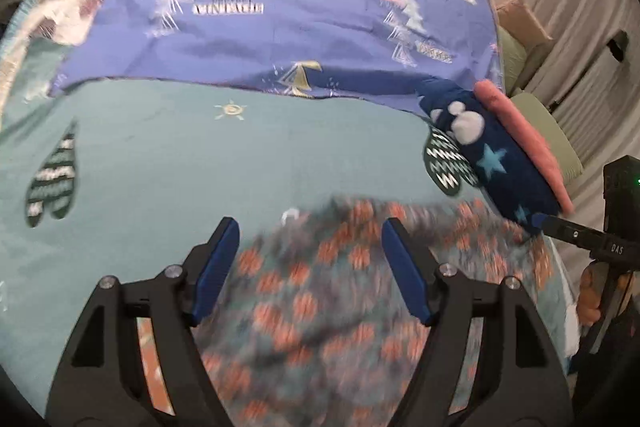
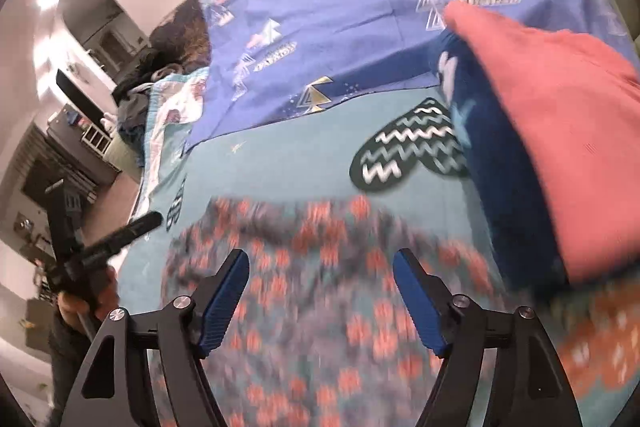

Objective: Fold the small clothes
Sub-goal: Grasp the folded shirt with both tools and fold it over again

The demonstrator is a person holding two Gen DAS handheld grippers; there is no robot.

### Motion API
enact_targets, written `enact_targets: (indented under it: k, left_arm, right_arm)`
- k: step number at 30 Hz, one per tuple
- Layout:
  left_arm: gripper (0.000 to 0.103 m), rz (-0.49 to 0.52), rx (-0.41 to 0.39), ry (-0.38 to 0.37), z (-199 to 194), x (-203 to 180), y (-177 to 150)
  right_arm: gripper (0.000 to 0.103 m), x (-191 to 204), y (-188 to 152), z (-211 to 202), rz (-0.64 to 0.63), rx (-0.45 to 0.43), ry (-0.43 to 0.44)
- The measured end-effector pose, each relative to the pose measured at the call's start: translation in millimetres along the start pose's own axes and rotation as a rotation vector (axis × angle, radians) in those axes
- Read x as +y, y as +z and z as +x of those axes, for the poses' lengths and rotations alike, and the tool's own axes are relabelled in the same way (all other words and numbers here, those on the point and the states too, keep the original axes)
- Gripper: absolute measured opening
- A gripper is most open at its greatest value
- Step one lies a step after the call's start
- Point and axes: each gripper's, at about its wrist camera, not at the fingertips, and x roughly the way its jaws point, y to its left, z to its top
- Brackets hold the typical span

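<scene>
A grey garment with orange blotches [image 1: 320, 291] lies on the teal bedsheet [image 1: 180, 155] right below both grippers; it also shows in the right wrist view [image 2: 320, 291], blurred. My left gripper [image 1: 310, 231] is open and empty above it. My right gripper [image 2: 320, 263] is open and empty above it too. A stack of folded clothes, a navy star-print piece [image 1: 496, 163] under a pink one [image 1: 524, 143], sits to the right; it fills the right of the right wrist view, navy [image 2: 492, 163] and pink [image 2: 560, 131].
A purple printed sheet [image 1: 300, 11] covers the far half of the bed. A quilt [image 1: 52, 11] lies at the far left. The other gripper shows at each view's edge, right [image 1: 592, 239] and left [image 2: 116, 239]. Curtains [image 1: 592, 27] hang at right; furniture [image 2: 72, 131] stands beyond the bed.
</scene>
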Motion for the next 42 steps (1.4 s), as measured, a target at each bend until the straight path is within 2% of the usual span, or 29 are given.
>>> enact_targets:
  k: [4,7,9,11,13,17,19,22,27,28,29,30,31,32,34,36,38,39,40,42]
  left_arm:
    - [0.074,-0.055,0.166,-0.044,58.5,7.3,22.6]
    - [0.074,-0.047,0.306,-0.088,91.2,8.6,21.1]
    - [0.074,0.000,0.303,-0.115,92.2,2.5,20.6]
    - [0.071,0.021,0.317,-0.237,85.4,-3.5,16.0]
    - [0.071,0.061,0.328,-0.392,70.8,-17.3,5.5]
    - [0.071,0.254,0.230,-0.572,23.3,-45.7,-16.8]
    - [0.071,0.299,0.184,-0.614,5.8,-52.0,-19.9]
    - [0.071,0.296,0.162,-0.574,1.2,-52.9,-15.8]
    - [0.071,0.240,0.207,-0.431,28.2,-38.9,-8.4]
    - [0.071,0.243,0.210,-0.413,31.2,-36.6,-10.7]
    - [0.061,0.260,0.198,-0.382,34.4,-38.6,-14.0]
    - [0.050,0.287,0.178,-0.352,35.4,-40.7,-16.1]
    - [0.026,0.318,0.160,-0.322,35.9,-44.1,-17.4]
    - [0.015,0.349,0.128,-0.283,35.7,-48.7,-18.3]
    - [0.013,0.380,0.056,-0.234,33.0,-52.7,-14.6]
    - [0.012,0.393,-0.034,-0.188,28.1,-55.4,-3.9]
    - [0.011,0.406,-0.124,-0.135,28.9,-55.6,4.3]
    - [0.011,0.414,-0.165,-0.076,34.0,-55.8,9.5]
    - [0.011,0.405,-0.166,-0.006,47.4,-54.1,15.6]
    - [0.011,0.365,-0.075,0.088,75.8,-42.8,22.4]
  right_arm:
    - [0.077,-28.9,36.0,52.8,0.133,0.139,-0.033]
    - [0.077,-36.6,40.8,78.7,0.193,0.249,0.047]
    - [0.077,-30.7,37.6,91.1,0.165,0.323,0.104]
    - [0.077,-18.0,30.0,99.2,0.105,0.392,0.168]
    - [0.077,-3.5,21.7,94.0,0.040,0.391,0.217]
    - [0.075,18.2,12.1,61.0,-0.067,0.256,0.354]
    - [0.071,21.3,11.6,47.2,-0.080,0.186,0.407]
    - [0.059,21.9,14.9,43.0,-0.105,0.155,0.332]
    - [0.054,10.1,12.7,60.0,-0.077,0.205,0.264]
    - [0.043,10.1,9.7,63.6,-0.083,0.206,0.249]
    - [0.019,10.8,7.7,67.0,-0.097,0.205,0.232]
    - [0.009,12.9,6.7,68.0,-0.122,0.191,0.202]
    - [0.009,15.3,6.7,65.9,-0.137,0.168,0.180]
    - [0.009,15.2,8.1,62.8,-0.153,0.135,0.157]
    - [0.009,19.5,13.6,53.2,-0.176,0.058,0.108]
    - [0.009,22.6,22.5,43.4,-0.209,-0.049,-0.007]
    - [0.009,24.0,28.0,51.2,-0.229,-0.072,-0.085]
    - [0.009,23.5,30.3,63.4,-0.233,-0.054,-0.120]
    - [0.010,22.2,31.3,79.4,-0.236,-0.024,-0.172]
    - [0.013,17.3,29.0,108.3,-0.245,0.033,-0.283]
